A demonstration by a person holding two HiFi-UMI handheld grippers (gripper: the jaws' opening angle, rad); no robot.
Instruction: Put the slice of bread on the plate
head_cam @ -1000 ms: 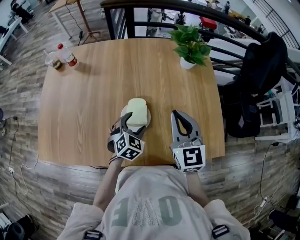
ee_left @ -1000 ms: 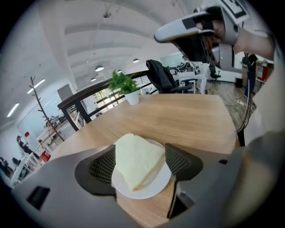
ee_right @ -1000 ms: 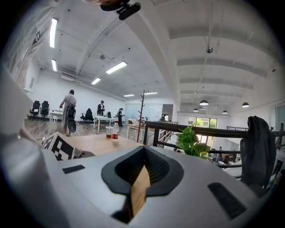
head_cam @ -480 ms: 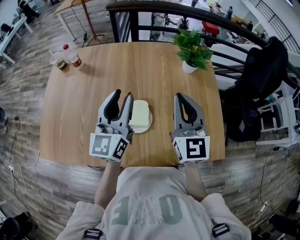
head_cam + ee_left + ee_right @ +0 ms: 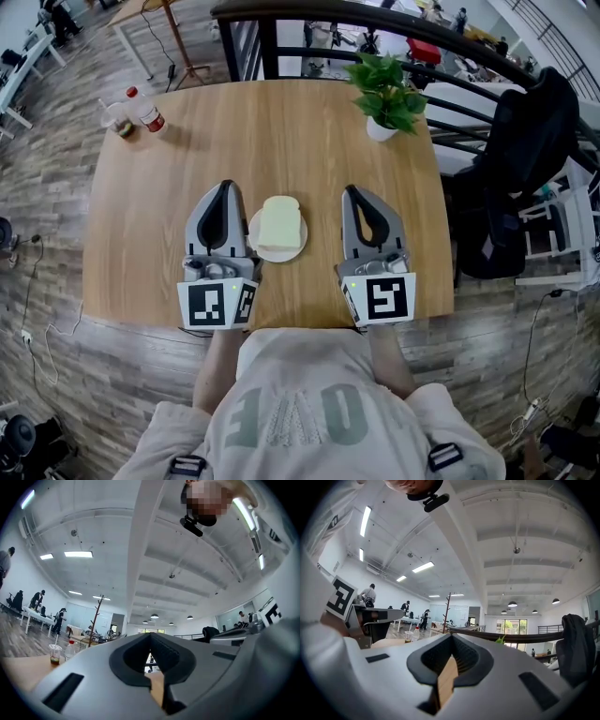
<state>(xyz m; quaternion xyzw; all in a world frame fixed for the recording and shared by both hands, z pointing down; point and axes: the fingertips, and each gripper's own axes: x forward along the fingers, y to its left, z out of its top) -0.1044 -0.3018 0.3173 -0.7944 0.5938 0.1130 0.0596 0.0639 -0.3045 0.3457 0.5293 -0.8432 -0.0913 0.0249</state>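
Note:
A pale slice of bread lies flat on a small white plate near the front of the wooden table. My left gripper hovers just left of the plate, shut and empty, its tips pointing away from me. My right gripper hovers to the right of the plate, also shut with nothing in it. In the left gripper view the jaws of my left gripper meet at the tip, and in the right gripper view so do those of my right gripper. Neither gripper view shows the bread.
A potted green plant stands at the table's far right. A red-capped bottle and a plastic cup stand at the far left corner. A black railing runs behind the table, and a chair draped with a black jacket stands to the right.
My left gripper lifted off the plate, left the bread lying there, swung to the plate's left and went from open to shut. My right gripper rose a little.

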